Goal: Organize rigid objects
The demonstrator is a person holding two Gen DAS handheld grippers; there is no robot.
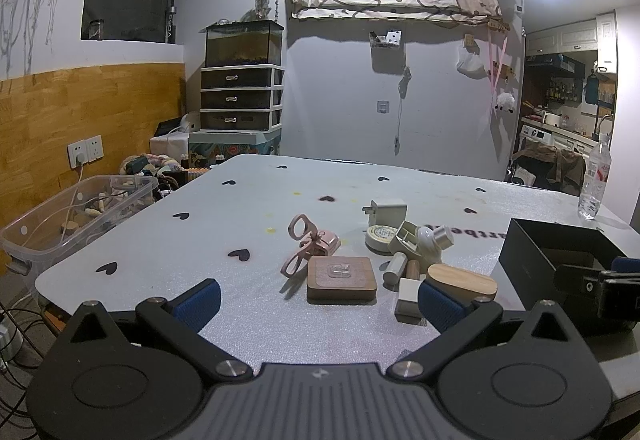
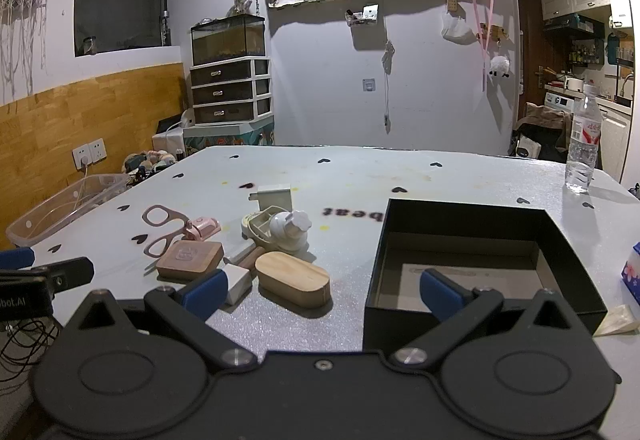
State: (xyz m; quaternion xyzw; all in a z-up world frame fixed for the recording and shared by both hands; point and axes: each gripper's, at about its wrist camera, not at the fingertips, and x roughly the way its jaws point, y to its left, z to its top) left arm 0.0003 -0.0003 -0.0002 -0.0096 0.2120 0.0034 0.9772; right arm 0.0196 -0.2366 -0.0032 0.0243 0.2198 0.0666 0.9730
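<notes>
A pile of small rigid objects lies on the white table [image 1: 240,208]: pink scissors [image 1: 301,245], a brown square wooden block [image 1: 342,278], an oval wooden box [image 1: 462,280], a white cube [image 1: 410,298], a white charger plug [image 1: 386,214] and a white round bottle [image 1: 430,240]. An open black box [image 2: 464,252] stands to the right of the pile, with only a sheet on its bottom. My left gripper [image 1: 320,300] is open and empty, just short of the wooden block. My right gripper [image 2: 322,290] is open and empty, near the oval box [image 2: 294,278] and the black box's front wall.
A clear water bottle [image 2: 582,144] stands at the table's far right. A clear plastic bin [image 1: 76,216] with odds and ends sits off the table's left edge. A blue-and-white packet [image 2: 632,272] lies at the right edge. Drawers and a tank stand behind.
</notes>
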